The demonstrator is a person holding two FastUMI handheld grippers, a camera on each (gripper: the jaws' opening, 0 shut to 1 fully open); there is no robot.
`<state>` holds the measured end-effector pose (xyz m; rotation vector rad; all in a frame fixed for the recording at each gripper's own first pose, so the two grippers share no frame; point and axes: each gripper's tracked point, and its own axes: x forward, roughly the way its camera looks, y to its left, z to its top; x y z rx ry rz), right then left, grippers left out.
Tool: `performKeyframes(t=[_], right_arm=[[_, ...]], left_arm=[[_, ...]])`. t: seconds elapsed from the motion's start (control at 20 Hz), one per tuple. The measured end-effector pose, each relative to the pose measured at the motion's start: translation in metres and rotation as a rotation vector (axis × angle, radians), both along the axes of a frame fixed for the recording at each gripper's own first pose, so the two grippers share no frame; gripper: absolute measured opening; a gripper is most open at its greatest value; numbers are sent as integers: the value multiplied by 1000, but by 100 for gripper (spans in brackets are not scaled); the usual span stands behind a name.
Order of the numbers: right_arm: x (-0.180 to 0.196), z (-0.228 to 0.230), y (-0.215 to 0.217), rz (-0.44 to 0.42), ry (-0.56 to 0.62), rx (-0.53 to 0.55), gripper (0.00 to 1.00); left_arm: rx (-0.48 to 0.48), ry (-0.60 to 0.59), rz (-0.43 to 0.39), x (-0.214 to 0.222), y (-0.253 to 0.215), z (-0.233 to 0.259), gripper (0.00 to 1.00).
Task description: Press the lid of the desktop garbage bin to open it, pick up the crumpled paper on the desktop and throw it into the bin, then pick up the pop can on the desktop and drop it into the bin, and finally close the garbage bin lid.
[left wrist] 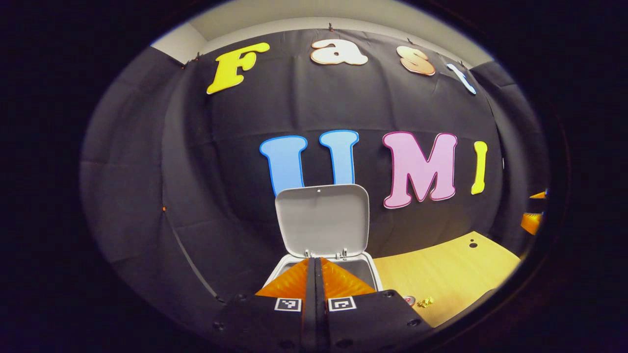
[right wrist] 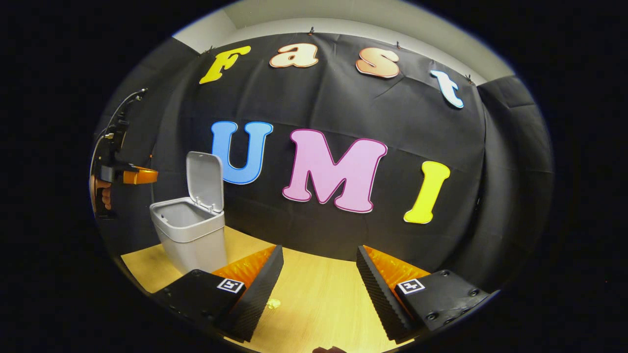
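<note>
You are working over a pale wooden tabletop that runs up to the booth's black cloth wall, with a strip of light plain wall above the cloth.

In the left gripper view, your left hand-held gripper has its two fingers pressed together with nothing between them, poised just over the open mouth of the garbage bin. The lid stands upright behind the opening. To the right on the tabletop lie a small round red-and-silver thing, partly hidden, and a small crumpled gold scrap just beside it.

In the right gripper view, you see that left hand-held gripper from the side at far left, held in a hand above and left of the bin. The bin is a light grey tapered tub standing on the tabletop's left part near the cloth wall, its inside looking bare as far as you can see. Your right hand-held gripper is spread wide and holds nothing, low over the tabletop, where a small gold scrap lies near its left finger.
</note>
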<state>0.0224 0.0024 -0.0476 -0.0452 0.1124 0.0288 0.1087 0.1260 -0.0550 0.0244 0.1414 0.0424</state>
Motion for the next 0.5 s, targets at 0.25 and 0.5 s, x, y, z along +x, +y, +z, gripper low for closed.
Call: performKeyframes(t=[0.25, 0.5], right_arm=[[19, -22, 10, 39, 37, 5, 97], [46, -75, 29, 96, 154, 52, 97]], left_arm=[[-33, -66, 15, -46, -8, 31, 5], [-88, -72, 24, -93, -16, 40, 7]])
